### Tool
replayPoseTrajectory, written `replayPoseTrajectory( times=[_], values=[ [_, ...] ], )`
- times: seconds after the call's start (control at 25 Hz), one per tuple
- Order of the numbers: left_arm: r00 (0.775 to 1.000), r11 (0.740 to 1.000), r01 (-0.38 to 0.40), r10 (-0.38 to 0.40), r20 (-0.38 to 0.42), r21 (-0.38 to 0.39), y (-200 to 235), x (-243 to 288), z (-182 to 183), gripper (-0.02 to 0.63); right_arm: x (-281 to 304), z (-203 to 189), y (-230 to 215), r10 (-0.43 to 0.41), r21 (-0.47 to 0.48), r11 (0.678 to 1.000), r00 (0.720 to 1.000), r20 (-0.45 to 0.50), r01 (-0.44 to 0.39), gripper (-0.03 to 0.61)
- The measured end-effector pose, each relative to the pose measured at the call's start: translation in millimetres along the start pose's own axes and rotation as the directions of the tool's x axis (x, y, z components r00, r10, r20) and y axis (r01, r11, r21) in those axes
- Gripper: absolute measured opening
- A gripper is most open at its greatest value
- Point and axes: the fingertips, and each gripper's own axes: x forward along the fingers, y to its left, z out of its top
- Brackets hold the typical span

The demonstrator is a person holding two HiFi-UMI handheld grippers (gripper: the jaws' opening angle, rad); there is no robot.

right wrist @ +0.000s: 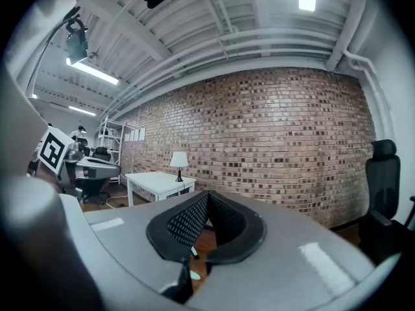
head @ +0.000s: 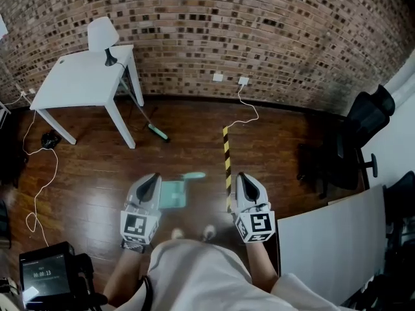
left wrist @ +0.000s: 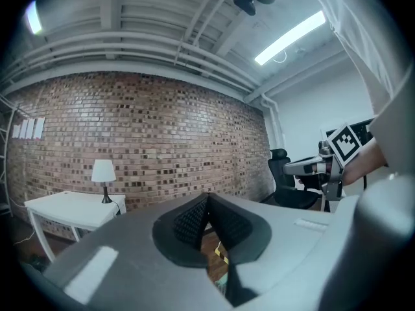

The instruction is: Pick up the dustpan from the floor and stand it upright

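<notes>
The teal dustpan lies flat on the wooden floor just ahead of the person's feet, its handle pointing away to the right. My left gripper hovers at the pan's left edge, above the floor. In the left gripper view its ribbed pads meet at the tip with nothing between them. My right gripper is to the right of the pan, past the striped tape and apart from the pan. It is shut and empty in the right gripper view. Both point level toward the brick wall.
A teal broom leans against the white table, which carries a lamp. Yellow-black tape runs along the floor. A black office chair and a white board stand at the right. Cables trail at the left.
</notes>
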Motion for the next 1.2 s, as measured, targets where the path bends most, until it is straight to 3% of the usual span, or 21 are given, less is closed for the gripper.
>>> replayPoseTrajectory(
  times=[0.24,0.52,0.64,0.76,0.88,1.04,1.2],
  values=[
    [0.999,1.0,0.0,0.0,-0.041,0.007,3,-24,-38,0.002,-42,-19,6,-0.063,0.029,0.998,0.998,-0.025,0.063,0.014],
    [1.0,1.0,-0.005,0.005,-0.002,0.023,-31,-69,-26,0.002,-97,-33,27,0.02,0.021,1.0,1.0,-0.007,-0.02,0.014],
    [0.999,0.999,-0.006,0.005,0.033,0.051,-67,-96,-9,0.002,-137,-21,30,0.036,0.023,0.999,0.998,0.053,-0.037,0.014],
    [0.995,0.997,-0.016,0.008,0.103,0.076,-122,-129,20,0.002,-187,-18,41,0.088,-0.089,0.993,0.993,0.082,-0.08,0.014],
    [0.993,0.997,-0.016,0.008,0.122,0.071,-191,-176,22,0.002,-253,-36,48,0.141,-0.163,0.978,0.987,0.072,-0.128,0.011],
    [0.996,0.998,-0.023,0.018,0.087,0.058,-253,-230,5,0.002,-326,-60,44,0.137,-0.135,0.982,0.989,0.06,-0.128,0.011],
    [0.998,0.999,-0.032,0.03,0.062,0.041,-272,-276,11,0.002,-372,-51,55,0.126,-0.103,0.988,0.989,0.08,-0.118,0.012]
  ],
)
